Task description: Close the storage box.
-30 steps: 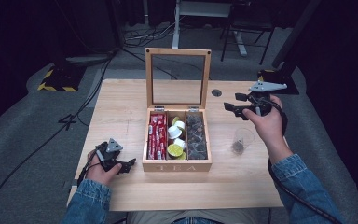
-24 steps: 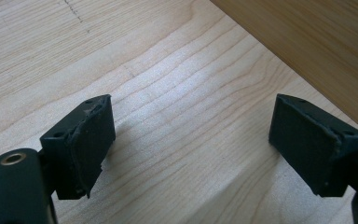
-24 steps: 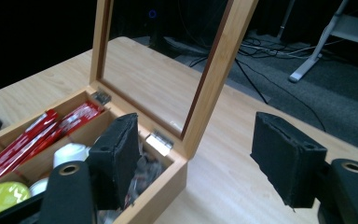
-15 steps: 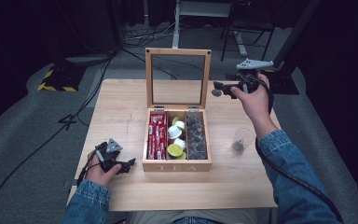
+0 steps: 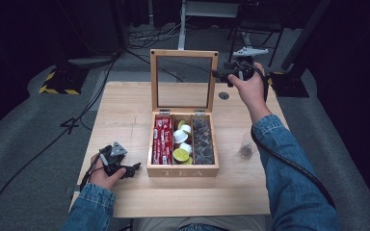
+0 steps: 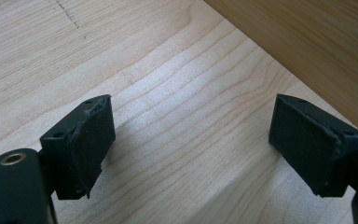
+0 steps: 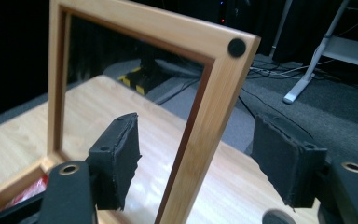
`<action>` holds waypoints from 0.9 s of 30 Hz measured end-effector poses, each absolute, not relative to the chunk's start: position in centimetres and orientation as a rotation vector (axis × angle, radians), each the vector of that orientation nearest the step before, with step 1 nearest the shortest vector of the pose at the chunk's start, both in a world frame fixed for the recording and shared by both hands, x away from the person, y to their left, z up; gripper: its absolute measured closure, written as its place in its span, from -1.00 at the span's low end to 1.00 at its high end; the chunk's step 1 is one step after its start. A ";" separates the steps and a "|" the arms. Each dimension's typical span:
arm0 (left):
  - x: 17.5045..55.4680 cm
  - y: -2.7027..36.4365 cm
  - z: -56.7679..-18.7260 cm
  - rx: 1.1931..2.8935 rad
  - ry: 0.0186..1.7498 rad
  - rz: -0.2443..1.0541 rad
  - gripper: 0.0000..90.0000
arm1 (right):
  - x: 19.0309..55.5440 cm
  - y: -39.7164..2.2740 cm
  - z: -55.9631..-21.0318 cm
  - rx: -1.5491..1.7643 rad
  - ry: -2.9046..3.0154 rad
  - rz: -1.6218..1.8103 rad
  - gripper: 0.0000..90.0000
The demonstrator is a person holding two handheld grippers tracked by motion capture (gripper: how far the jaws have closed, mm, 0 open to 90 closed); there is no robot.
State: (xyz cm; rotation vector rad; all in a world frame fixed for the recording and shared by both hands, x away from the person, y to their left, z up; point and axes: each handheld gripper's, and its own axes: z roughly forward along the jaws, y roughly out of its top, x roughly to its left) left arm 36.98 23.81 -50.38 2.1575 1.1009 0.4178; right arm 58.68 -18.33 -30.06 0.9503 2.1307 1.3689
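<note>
**Right tongs at the raised lid of the tea box**

My right tongs (image 7: 196,158) stand open astride the side rail of the glass-paned lid (image 7: 205,126), one pad on each face; I think neither pad touches the wood, though the angle leaves some doubt. The lid stands upright at the back of the tea box (image 5: 183,171), which sits mid-worktop (image 5: 125,106) with red packets, pale capsules and dark capsules in its three compartments. My left tongs (image 6: 191,140) rest low over bare wood near the box's front left corner, wide open and holding nothing. A small glass (image 5: 244,147) stands to the right of the box.
</note>
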 end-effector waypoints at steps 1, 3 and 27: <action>37.0 23.8 -50.4 2.158 1.101 0.417 -0.67 | 59.0 -18.2 -30.2 0.954 2.130 1.386 -0.28; 37.0 23.8 -50.4 2.158 1.101 0.418 -0.67 | 59.6 -18.0 -30.4 0.979 2.122 1.410 -0.28; 37.0 23.8 -50.4 2.162 1.100 0.416 -0.67 | 62.6 -15.5 -31.1 1.053 2.100 1.405 -0.03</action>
